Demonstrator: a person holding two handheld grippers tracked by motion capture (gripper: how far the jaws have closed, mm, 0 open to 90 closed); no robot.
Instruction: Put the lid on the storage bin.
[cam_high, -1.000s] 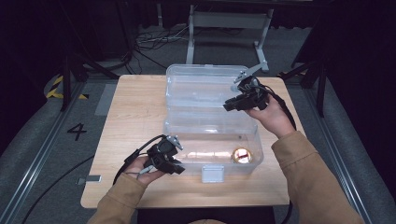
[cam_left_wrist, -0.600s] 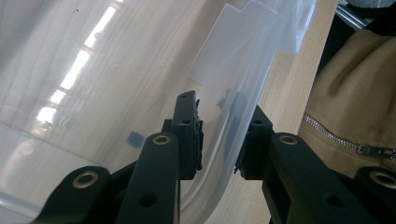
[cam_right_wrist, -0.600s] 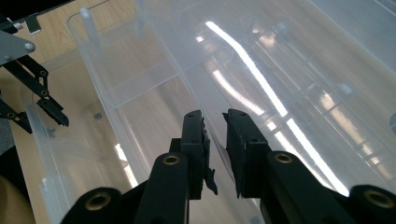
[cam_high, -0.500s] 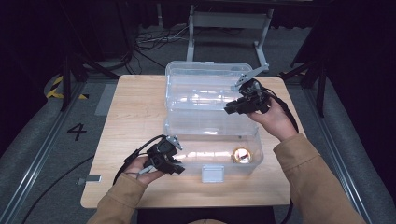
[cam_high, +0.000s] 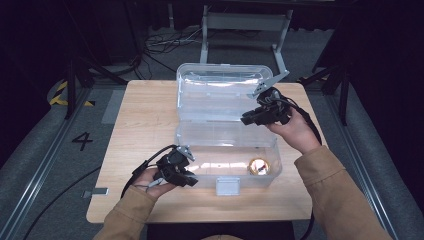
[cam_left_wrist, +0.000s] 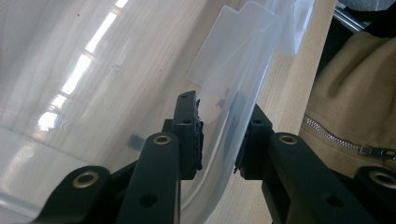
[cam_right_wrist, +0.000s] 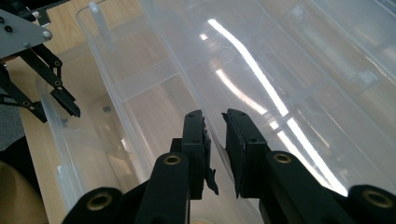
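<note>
A clear plastic box (cam_high: 225, 135) stands on the wooden table with its lid (cam_high: 220, 90) swung up and back. A small round golden thing (cam_high: 259, 166) lies inside at the front right. My left gripper (cam_high: 192, 181) (cam_left_wrist: 218, 140) is at the front left corner and straddles the box wall (cam_left_wrist: 243, 93), one pad inside and one outside, shut on it. My right gripper (cam_high: 245, 120) (cam_right_wrist: 215, 140) is at the back right, shut on a thin clear edge (cam_right_wrist: 163, 60) where the lid hinges. I cannot tell whether that edge is lid or wall.
The box's front latch (cam_high: 227, 186) faces the table's near edge. The table (cam_high: 145, 115) has bare wood left of the box. A metal stand (cam_high: 245, 22) and cables lie on the dark floor behind. A tan sleeve (cam_left_wrist: 355, 107) is close to the left gripper.
</note>
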